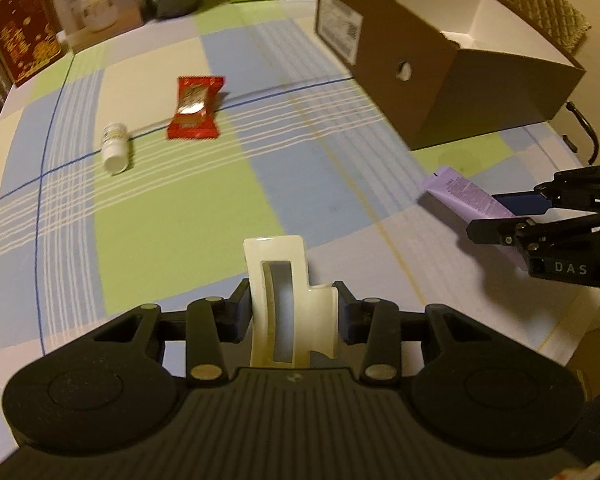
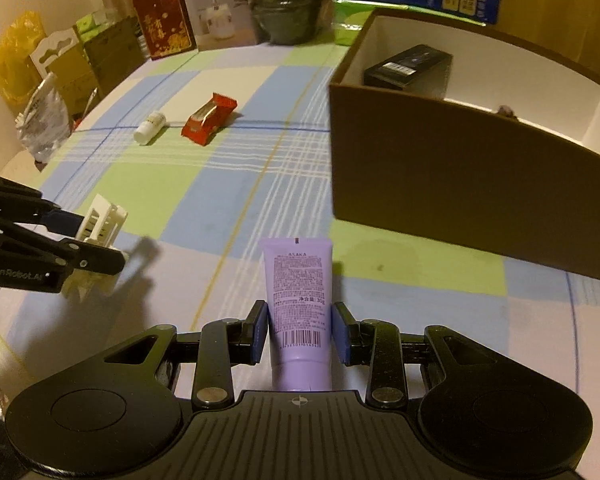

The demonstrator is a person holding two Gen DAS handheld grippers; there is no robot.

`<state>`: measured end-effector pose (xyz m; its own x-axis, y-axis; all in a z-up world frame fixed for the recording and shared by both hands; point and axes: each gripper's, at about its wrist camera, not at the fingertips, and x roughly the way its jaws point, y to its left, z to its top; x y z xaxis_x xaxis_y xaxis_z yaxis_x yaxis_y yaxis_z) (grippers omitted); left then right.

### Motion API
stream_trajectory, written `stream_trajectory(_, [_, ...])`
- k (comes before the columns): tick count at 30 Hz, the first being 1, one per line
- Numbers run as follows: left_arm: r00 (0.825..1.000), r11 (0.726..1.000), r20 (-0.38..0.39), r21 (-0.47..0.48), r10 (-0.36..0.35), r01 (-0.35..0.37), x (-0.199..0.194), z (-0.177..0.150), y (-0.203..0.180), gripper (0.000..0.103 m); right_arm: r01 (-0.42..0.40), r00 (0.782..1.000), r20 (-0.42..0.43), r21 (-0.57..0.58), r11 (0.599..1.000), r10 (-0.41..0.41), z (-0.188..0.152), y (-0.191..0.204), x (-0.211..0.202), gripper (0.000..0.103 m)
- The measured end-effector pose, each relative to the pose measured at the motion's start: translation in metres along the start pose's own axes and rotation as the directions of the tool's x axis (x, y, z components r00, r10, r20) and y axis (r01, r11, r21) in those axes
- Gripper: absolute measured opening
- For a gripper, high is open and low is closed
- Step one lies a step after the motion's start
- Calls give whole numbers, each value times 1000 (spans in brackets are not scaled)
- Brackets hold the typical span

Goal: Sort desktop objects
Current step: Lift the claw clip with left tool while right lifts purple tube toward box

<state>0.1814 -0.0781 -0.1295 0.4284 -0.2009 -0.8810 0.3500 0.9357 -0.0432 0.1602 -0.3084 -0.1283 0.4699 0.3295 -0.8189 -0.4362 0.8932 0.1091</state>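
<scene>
My left gripper is shut on a cream plastic hair clip, held over the near part of the checked tablecloth; the clip also shows in the right wrist view. My right gripper is shut on a purple tube, which also shows in the left wrist view. A red snack packet and a small white bottle lie on the cloth farther off. A brown cardboard box stands open at the right, with a black box inside.
Cartons, a red box, a white box and a dark jar line the table's far edge. Bags stand at the left beyond the table. The table edge curves near at the right.
</scene>
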Motion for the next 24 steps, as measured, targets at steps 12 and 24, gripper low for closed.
stream_trajectory(12, [998, 999, 64, 35, -21, 19, -20, 31, -32, 36, -63, 993, 100, -18, 998, 65, 7, -24, -46, 31])
stream_trajectory(24, [987, 994, 151, 96, -62, 47, -44, 66, -71, 36, -53, 977, 206, -31, 998, 59, 26, -62, -86, 31])
